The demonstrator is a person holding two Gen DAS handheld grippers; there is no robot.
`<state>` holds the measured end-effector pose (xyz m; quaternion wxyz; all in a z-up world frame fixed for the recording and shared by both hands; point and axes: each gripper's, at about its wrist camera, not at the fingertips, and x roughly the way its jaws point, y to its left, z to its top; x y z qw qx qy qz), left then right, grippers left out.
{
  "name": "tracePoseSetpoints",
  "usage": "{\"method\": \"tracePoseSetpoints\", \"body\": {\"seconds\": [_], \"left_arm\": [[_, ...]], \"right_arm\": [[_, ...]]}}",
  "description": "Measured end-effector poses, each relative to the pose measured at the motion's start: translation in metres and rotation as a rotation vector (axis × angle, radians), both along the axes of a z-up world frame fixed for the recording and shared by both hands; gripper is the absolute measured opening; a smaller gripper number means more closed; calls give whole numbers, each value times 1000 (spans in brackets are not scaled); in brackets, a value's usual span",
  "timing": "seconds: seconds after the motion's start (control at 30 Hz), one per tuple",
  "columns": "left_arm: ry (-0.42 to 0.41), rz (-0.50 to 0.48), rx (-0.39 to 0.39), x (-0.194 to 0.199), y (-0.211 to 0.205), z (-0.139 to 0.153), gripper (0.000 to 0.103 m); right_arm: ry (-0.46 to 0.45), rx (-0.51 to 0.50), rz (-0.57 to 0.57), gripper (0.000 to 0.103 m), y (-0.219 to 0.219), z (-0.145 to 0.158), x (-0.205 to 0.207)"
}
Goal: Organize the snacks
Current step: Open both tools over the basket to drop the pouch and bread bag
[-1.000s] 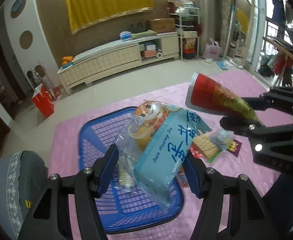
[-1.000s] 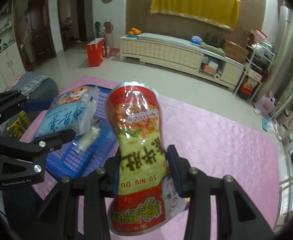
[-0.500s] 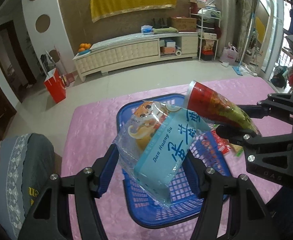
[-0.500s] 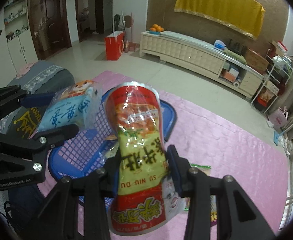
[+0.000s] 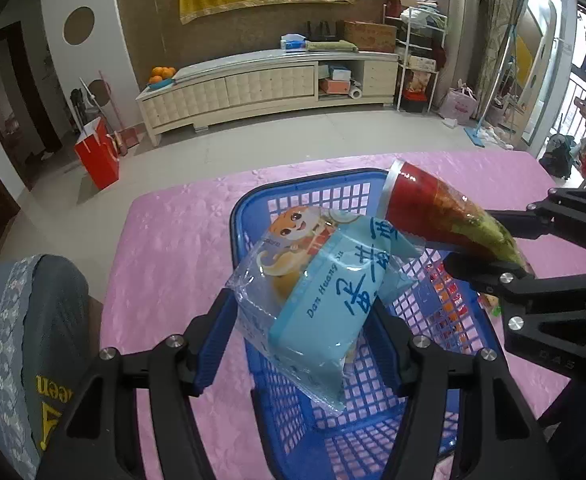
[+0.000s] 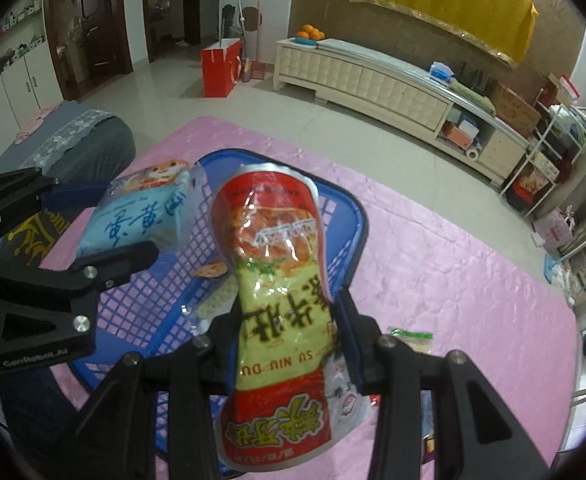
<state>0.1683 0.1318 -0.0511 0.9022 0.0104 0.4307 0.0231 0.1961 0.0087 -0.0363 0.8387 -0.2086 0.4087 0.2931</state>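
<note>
My left gripper (image 5: 305,316) is shut on a light blue snack pack (image 5: 325,280) with a cartoon animal, held above the blue mesh basket (image 5: 249,208). The pack also shows in the right wrist view (image 6: 141,212). My right gripper (image 6: 289,320) is shut on a tall red and yellow snack bag (image 6: 277,280), held over the basket (image 6: 353,248). That bag (image 5: 445,216) reaches in from the right in the left wrist view, its top close to the blue pack. A small cracker packet (image 6: 213,300) lies in the basket.
The basket stands on a pink tablecloth (image 5: 165,248). A small green-edged packet (image 6: 413,340) lies on the cloth to the right. A grey cushioned seat (image 5: 33,320) is at the table's left edge. A cream cabinet (image 5: 253,88) stands across the room.
Both grippers have swung left with their packs, so the basket now lies squarely under them. The loose packets on the cloth have slid out to the right of view.
</note>
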Motion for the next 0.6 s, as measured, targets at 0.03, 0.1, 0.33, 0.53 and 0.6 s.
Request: {"method": "tracePoseSetpoints", "body": {"seconds": [0.03, 0.1, 0.33, 0.53, 0.6], "left_arm": [[0, -5, -2, 4, 1, -1, 61], [2, -13, -4, 13, 1, -2, 61], [-21, 18, 3, 38, 13, -3, 77], [0, 20, -11, 30, 14, -4, 78], [4, 21, -3, 24, 13, -3, 78]], "right_arm": [[-2, -1, -4, 46, 1, 1, 2], [-2, -2, -10, 46, 2, 0, 5], [7, -16, -53, 46, -3, -6, 19], [11, -10, -53, 46, -7, -4, 17], [16, 1, -52, 46, -7, -1, 16]]}}
